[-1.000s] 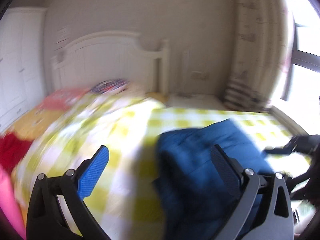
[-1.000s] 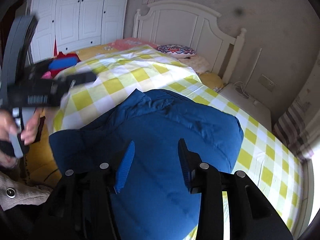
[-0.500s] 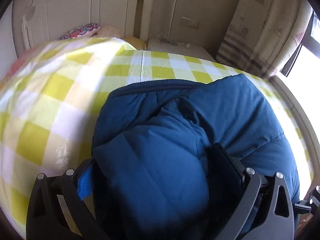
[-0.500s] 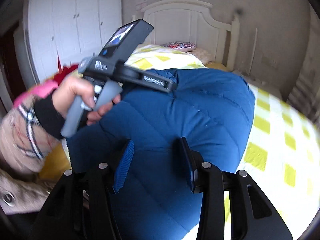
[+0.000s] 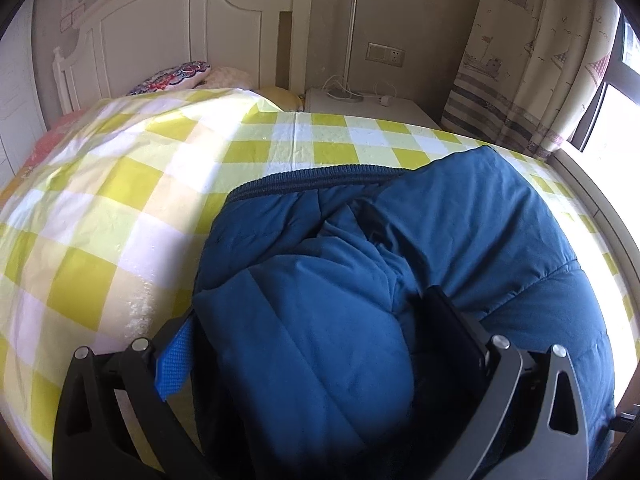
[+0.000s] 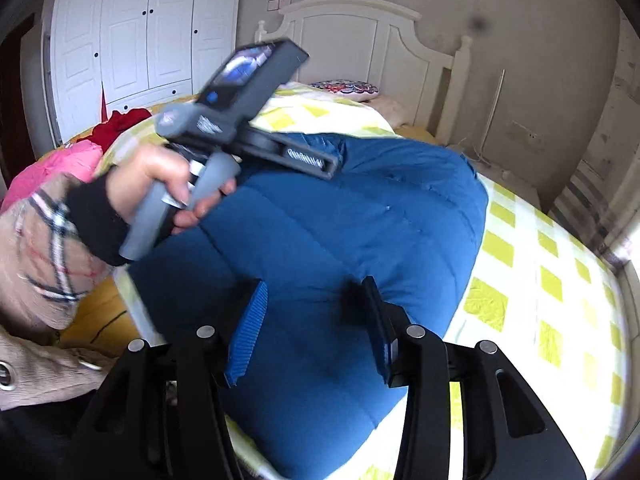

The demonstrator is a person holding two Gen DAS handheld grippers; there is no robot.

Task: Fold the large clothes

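puffy dark-blue quilted jacket [image 5: 460, 240] bundled on yellow-and-white checked bed cover [image 5: 120, 208], below white headboard [image 5: 180, 36]. mostly folded, judging by shape. left gripper [image 5: 304, 344] fingers wide, straddling a fold; right gripper [image 6: 312, 320] fingers parted over jacket. final tuck left.

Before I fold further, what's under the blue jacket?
The blue jacket lies on the yellow checked bedspread. Whatever sits directly beneath its bulk is covered.
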